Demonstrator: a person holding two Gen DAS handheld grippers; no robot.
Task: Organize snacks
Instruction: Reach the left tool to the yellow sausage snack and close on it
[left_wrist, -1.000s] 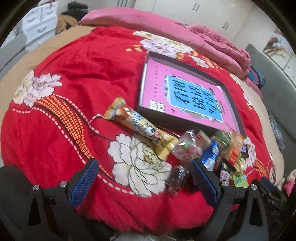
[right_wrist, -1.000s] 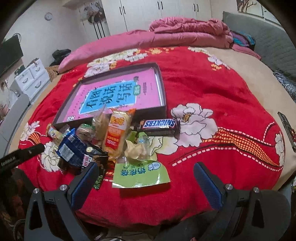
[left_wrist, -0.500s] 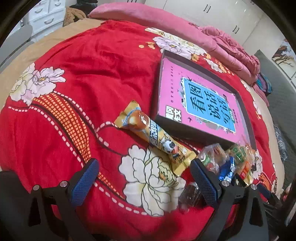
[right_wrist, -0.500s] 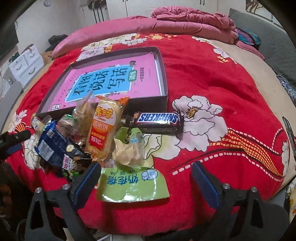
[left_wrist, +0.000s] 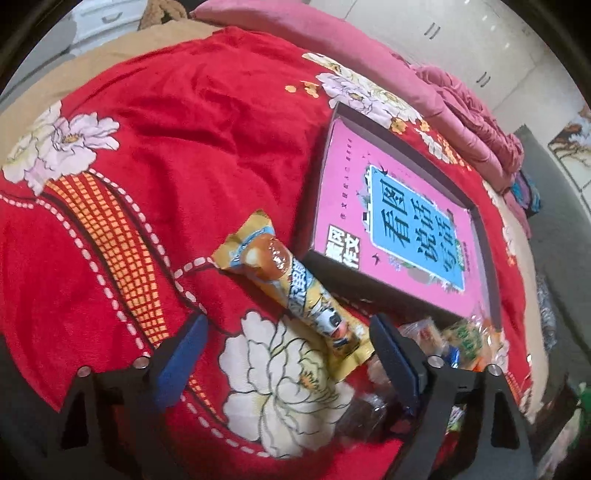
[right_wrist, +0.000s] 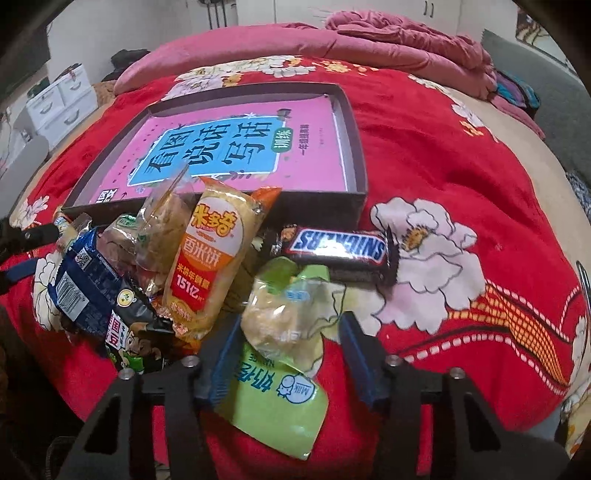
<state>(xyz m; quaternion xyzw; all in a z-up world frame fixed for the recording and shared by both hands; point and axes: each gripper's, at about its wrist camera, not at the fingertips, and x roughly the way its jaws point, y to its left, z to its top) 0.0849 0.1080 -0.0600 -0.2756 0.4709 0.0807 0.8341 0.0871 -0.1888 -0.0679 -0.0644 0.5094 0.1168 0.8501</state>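
Here the right claw (right_wrist: 286, 354), jaws just narrowing around a clear crinkly snack packet (right_wrist: 284, 317) on the red floral bedspread (right_wrist: 461, 155), readies a lift toward the dark shallow box (right_wrist: 354, 122), while the left claw (left_wrist: 288, 354) stands wide beside a long yellow wrapped snack (left_wrist: 295, 288)

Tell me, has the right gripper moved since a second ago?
Yes. The right gripper has come down toward the green snack bag, nearer the dark box. Its fingers have just been closing around the bag.

Soft indoor light, heavy fisheye bending, slight motion blur.
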